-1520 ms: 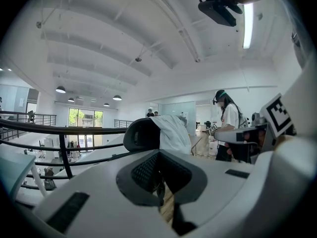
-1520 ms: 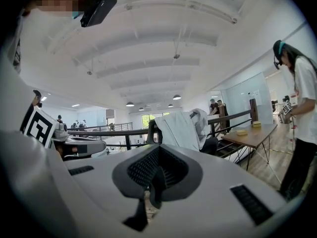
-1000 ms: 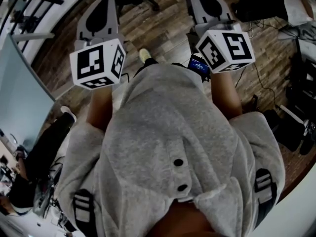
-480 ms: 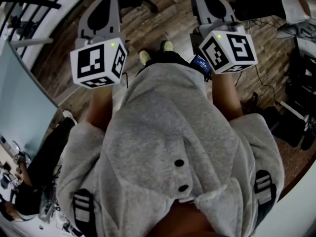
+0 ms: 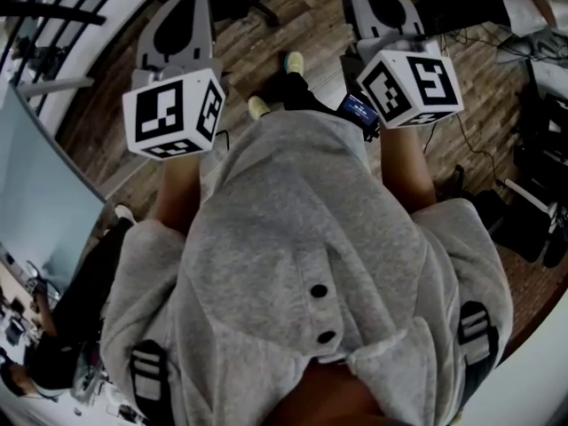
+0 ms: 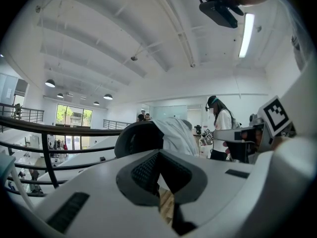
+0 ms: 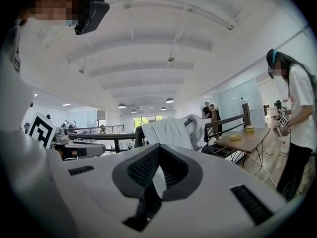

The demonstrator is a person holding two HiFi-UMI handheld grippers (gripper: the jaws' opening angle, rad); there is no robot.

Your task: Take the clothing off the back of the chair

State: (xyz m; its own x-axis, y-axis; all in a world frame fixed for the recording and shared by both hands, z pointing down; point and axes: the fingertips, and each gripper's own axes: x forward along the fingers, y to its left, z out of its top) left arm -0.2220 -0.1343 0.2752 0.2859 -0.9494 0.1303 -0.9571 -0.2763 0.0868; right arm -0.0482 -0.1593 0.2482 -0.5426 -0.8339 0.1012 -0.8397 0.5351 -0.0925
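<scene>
A pale grey garment point(image 6: 174, 134) hangs over the back of a black chair point(image 6: 136, 139) some way ahead; in the right gripper view the garment point(image 7: 172, 131) shows just above the jaws. Neither gripper touches it. My left gripper point(image 6: 159, 155) is shut with nothing in it, and so is my right gripper point(image 7: 157, 150). In the head view both are held out in front of my grey hoodie, the left gripper point(image 5: 188, 11) and the right gripper point(image 5: 368, 3) side by side over the wooden floor. The chair and garment are out of the head view.
A person in a white shirt point(image 6: 221, 129) stands to the right of the chair. A wooden table point(image 7: 246, 139) is at the right, a dark railing point(image 6: 47, 133) at the left. Cables and dark bags point(image 5: 532, 211) lie on the floor at the right. My shoes point(image 5: 294, 62) show below.
My feet have stepped forward and the floor has slid beneath me. Both grippers stay shut, side by side, carried forward with me.
</scene>
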